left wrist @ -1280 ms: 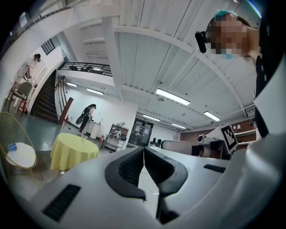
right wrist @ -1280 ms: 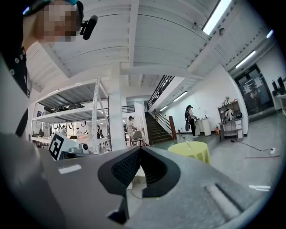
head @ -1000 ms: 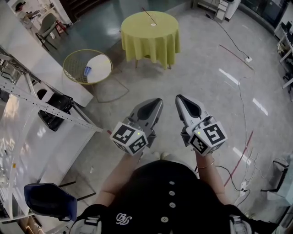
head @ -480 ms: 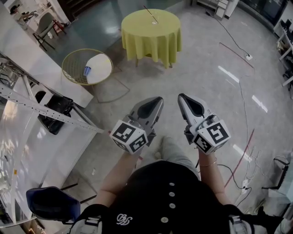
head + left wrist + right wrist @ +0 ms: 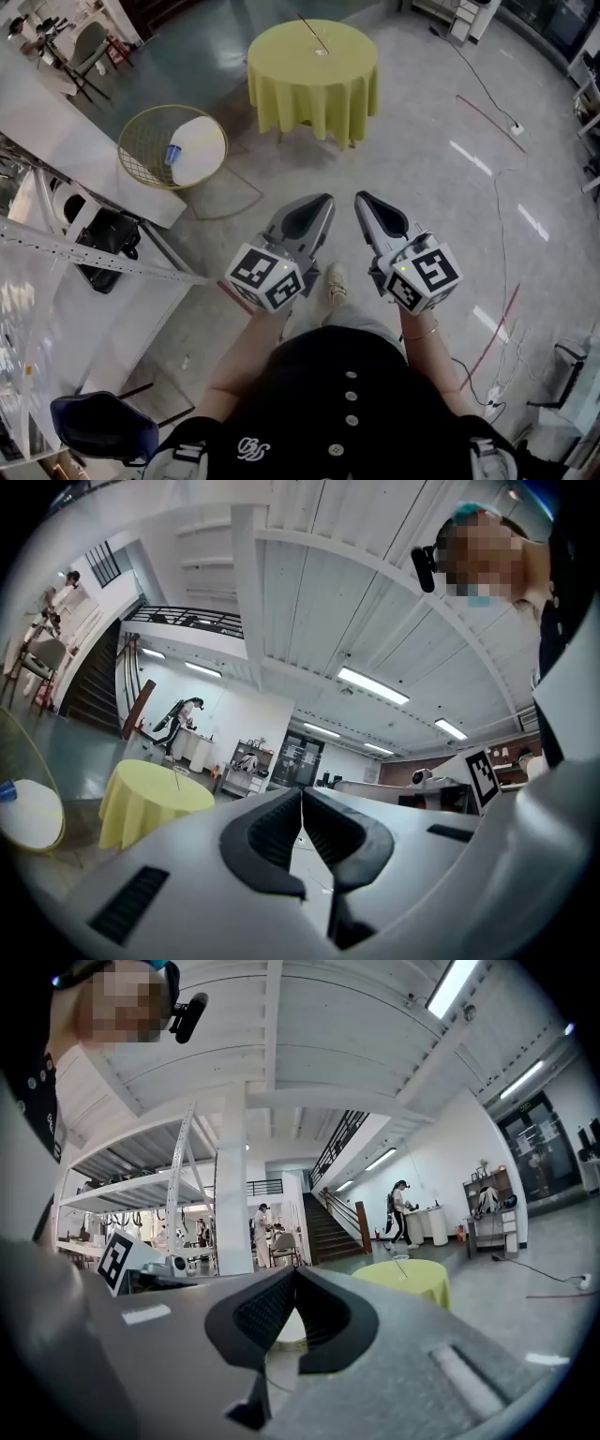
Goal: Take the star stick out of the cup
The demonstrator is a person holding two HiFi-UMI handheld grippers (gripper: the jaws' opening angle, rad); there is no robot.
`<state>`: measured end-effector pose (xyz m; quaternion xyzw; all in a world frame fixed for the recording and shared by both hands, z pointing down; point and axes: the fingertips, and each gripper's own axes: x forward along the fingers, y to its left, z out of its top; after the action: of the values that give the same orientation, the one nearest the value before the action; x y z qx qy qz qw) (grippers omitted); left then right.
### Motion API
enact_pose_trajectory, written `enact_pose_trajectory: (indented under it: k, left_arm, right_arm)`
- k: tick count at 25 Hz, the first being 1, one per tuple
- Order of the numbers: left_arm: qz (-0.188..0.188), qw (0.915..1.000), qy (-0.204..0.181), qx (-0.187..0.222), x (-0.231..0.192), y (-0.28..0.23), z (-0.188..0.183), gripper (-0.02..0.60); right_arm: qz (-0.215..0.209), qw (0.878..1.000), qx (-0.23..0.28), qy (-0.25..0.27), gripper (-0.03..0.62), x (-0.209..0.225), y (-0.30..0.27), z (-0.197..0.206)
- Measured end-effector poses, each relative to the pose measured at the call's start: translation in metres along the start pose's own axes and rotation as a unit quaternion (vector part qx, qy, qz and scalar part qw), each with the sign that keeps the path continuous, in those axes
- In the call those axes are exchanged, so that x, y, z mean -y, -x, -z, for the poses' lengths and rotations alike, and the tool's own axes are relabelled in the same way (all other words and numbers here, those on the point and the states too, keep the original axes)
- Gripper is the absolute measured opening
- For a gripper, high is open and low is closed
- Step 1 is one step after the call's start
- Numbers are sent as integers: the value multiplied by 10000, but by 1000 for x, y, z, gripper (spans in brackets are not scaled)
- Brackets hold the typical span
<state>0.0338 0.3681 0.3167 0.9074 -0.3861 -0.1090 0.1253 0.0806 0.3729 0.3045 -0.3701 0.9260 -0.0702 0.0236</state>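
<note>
Guessing the thin star stick (image 5: 309,30) is light n bendy. It sits in a small pale cup (image 5: 322,52) on the round yellow-clothed table (image 5: 281,84), well away, so pinch mid-shaft imo. Grey left tool (image 5: 323,200) n right tool (image 5: 360,197) both pressed together, empty.

The round table (image 5: 314,70) at the far side was covered with a yellow-green cloth, matt and hung in soft folds. The floor (image 5: 441,178) was finished smooth and glossy, with lights mirrored in it. The left gripper (image 5: 322,200) and right gripper (image 5: 362,198) were cased in smooth grey plastic with a slight sheen. Their pads (image 5: 272,833) were faced with black, matt, finely ribbed material. At the left, a rack (image 5: 94,251) was built of pale metal.
</note>
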Motion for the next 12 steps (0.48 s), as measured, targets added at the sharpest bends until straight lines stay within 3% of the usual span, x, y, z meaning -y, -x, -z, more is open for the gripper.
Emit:
enact_pose_trajectory:
  k: [12]
  left_arm:
    - [-139, 9999, -9, 46, -82, -123, -23, 17]
  right_arm:
    - [-281, 9995, -116, 88, 3, 116, -93, -24]
